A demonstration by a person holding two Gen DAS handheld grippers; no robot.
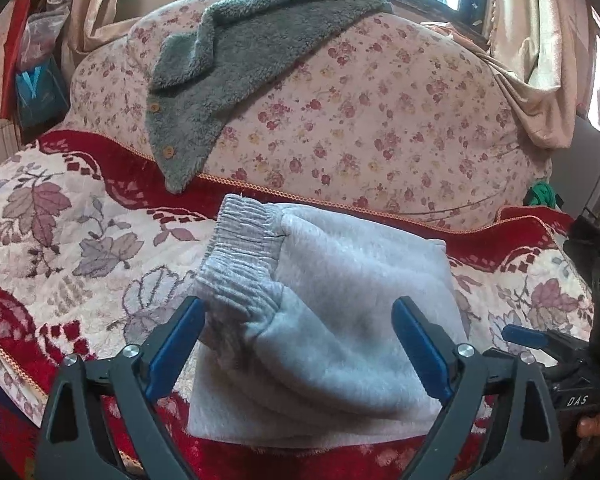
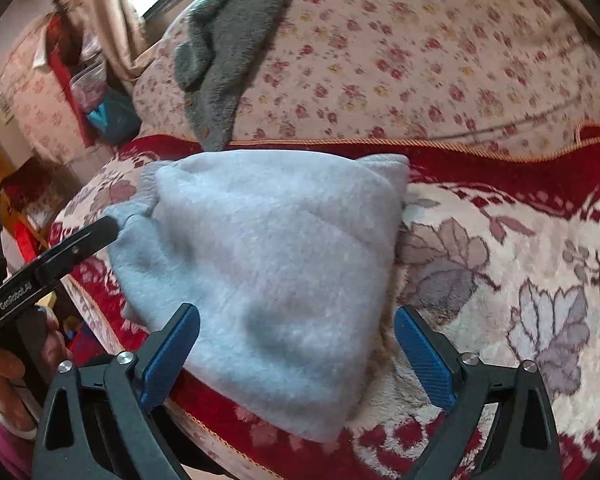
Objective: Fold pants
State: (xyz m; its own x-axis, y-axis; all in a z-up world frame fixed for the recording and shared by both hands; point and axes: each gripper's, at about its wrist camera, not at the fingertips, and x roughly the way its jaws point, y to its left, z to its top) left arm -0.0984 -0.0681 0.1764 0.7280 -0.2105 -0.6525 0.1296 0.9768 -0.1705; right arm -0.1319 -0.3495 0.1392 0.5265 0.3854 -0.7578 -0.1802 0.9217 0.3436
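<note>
Red-and-cream woven blanket with a leaf pattern (image 1: 60,240) covers the bed, and the folded bundle of pale grey fleece pants (image 1: 332,320) sits near its front edge, ribbed waistband (image 1: 240,248) uppermost at the left. Both tools stand wide and hold nothing: left gripper (image 1: 300,344) straddles the bundle's near left, right gripper (image 2: 296,348) its near right. Risk, as I judge it: a blue pad (image 1: 176,344) brushing the loose top layer could drag the fold open or slide the bundle off the front edge
</note>
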